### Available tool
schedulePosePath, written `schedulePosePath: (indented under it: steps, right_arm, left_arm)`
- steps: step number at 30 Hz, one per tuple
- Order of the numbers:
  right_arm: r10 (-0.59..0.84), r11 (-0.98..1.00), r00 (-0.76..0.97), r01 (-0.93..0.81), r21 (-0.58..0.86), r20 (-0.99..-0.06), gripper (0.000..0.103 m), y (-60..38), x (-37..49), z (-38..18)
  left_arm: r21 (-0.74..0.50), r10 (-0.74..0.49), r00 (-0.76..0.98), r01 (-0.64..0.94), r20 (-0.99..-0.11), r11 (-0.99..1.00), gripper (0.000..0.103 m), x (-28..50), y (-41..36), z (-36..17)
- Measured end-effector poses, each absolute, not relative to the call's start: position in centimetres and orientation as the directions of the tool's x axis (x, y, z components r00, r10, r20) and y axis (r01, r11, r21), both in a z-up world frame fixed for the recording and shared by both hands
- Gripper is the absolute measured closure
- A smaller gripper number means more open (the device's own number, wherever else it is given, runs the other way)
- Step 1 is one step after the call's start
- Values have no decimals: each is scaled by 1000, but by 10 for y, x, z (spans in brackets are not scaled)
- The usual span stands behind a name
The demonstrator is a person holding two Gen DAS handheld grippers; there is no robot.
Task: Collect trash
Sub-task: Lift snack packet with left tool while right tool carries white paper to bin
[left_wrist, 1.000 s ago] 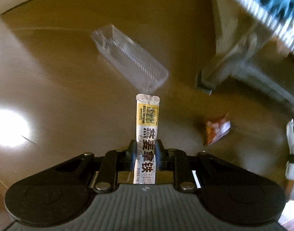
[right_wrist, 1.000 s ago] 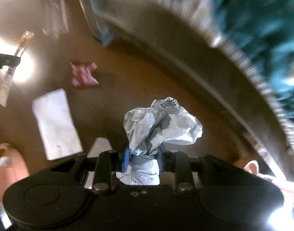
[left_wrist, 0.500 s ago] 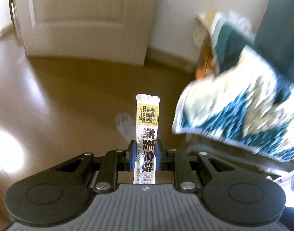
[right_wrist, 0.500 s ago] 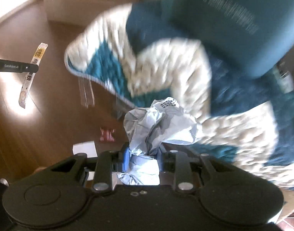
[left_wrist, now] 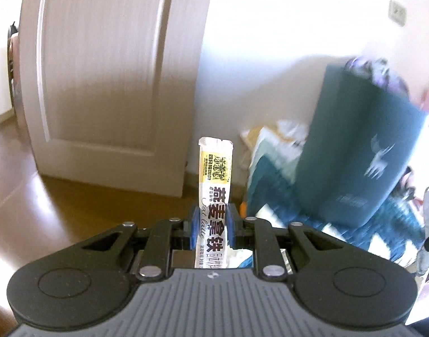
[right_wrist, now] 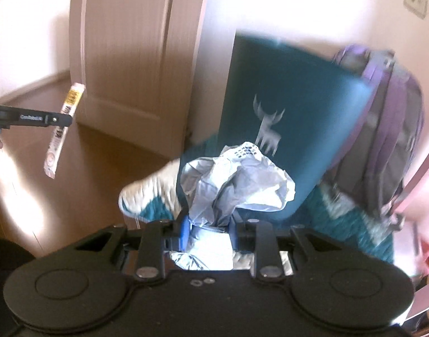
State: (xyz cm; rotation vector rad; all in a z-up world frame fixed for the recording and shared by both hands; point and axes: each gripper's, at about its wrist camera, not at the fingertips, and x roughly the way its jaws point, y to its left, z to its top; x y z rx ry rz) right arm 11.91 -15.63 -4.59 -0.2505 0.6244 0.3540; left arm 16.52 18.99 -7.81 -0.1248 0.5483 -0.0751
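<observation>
A long yellow-and-white oat latte sachet [left_wrist: 215, 185] stands upright between the blue pads of my left gripper [left_wrist: 213, 226], which is shut on it. In the right wrist view the same sachet [right_wrist: 63, 129] hangs from the left gripper [right_wrist: 58, 120] at the far left, above the floor. My right gripper [right_wrist: 208, 231] is shut on a crumpled grey-white plastic wrapper [right_wrist: 236, 185] that bulges out above its fingers. Both grippers are held up in the air, facing the wall.
A white door [left_wrist: 102, 84] stands ahead on the left over brown wood floor [left_wrist: 82, 205]. A dark teal paper bag with a deer print [right_wrist: 281, 129] leans on a teal-and-white blanket [right_wrist: 147, 199]. A purple-and-grey backpack [right_wrist: 388, 129] sits behind it.
Both grippers have tilted up from the floor to face the door and wall, each keeping its hold. The floor trash seen earlier has dropped out of view.
</observation>
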Motion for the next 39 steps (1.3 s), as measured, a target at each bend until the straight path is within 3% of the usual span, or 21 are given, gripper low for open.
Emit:
schedulePosePath:
  steps: [20, 29, 39]
  right_arm:
    - [242, 928, 924, -309, -207, -296, 77, -207, 138, 120]
    - [210, 949, 936, -265, -173, -282, 78, -219, 182, 149]
    - [205, 965, 911, -248, -80, -358, 78, -230, 249, 119]
  left_arm:
    - [-80, -279, 909, 268, -310, 960, 84, 157, 82, 111]
    - [-49, -343, 898, 343, -277, 938, 84, 205, 19, 164]
    - [-82, -349, 870, 343, -348, 936, 84, 291, -30, 150]
